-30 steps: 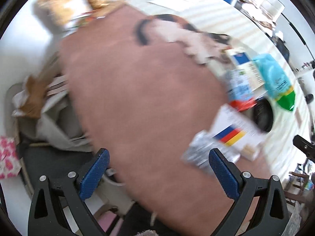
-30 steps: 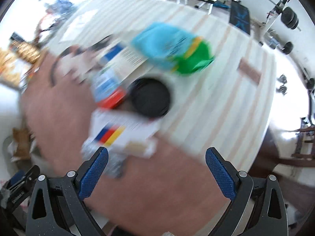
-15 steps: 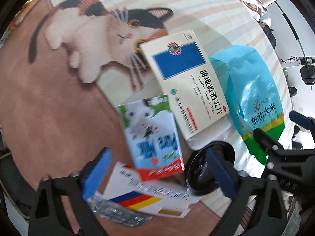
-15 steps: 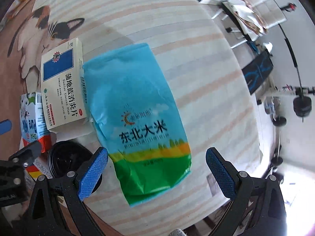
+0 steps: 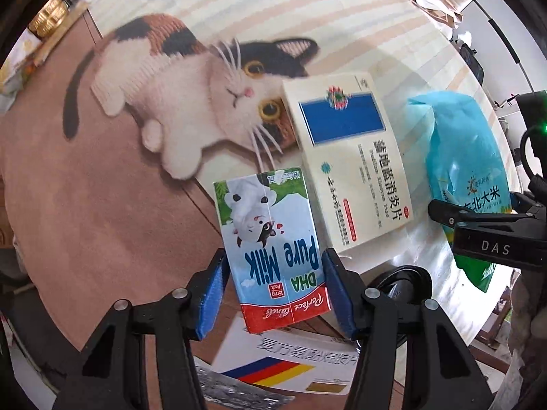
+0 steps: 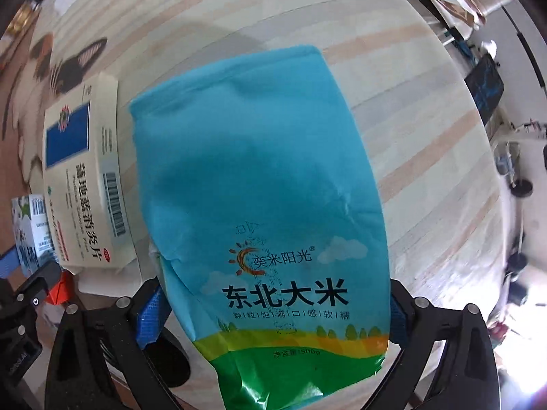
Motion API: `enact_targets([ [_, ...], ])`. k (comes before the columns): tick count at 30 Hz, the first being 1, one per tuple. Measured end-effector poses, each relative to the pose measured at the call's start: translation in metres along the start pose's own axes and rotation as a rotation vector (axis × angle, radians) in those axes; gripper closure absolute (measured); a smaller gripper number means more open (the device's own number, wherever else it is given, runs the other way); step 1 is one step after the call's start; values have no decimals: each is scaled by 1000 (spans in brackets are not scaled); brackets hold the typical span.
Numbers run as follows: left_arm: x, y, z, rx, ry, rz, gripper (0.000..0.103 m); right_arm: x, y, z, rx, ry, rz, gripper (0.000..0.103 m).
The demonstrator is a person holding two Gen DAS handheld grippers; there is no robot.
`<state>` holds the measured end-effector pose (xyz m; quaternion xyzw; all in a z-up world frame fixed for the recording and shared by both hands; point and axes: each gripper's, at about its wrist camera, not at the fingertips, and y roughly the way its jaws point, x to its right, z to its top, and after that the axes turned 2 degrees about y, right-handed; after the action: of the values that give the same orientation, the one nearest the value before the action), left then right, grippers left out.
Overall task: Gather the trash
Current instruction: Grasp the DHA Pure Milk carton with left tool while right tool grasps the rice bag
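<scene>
Both grippers dropped in since half-second ago: left gripper (image 5: 273, 285) pinching milk carton (image 5: 271, 249), long axis pointing far; right gripper (image 6: 273, 311) straddling rice bag (image 6: 263, 184) near end, contact unclear.

The milk carton (image 5: 273, 249) half hides a white box (image 5: 290, 365), whose lower edge the frame cuts.

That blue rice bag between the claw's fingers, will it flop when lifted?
Probably: the rice bag looks flat and creased, likely nearly empty, so light and limp. Its glossy film may slip against the right claw.
</scene>
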<state>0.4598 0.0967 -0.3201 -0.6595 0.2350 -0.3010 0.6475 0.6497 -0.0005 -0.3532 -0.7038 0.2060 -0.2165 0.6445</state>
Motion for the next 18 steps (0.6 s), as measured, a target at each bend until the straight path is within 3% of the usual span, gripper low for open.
enact_targets([
  [13,-12,-57,-31,116,46,45,52,17,-56,-42,154,173,28,11],
  [18,-46,-78,-54,158,45,15,52,-4,-76,-76,223,205,12,11],
])
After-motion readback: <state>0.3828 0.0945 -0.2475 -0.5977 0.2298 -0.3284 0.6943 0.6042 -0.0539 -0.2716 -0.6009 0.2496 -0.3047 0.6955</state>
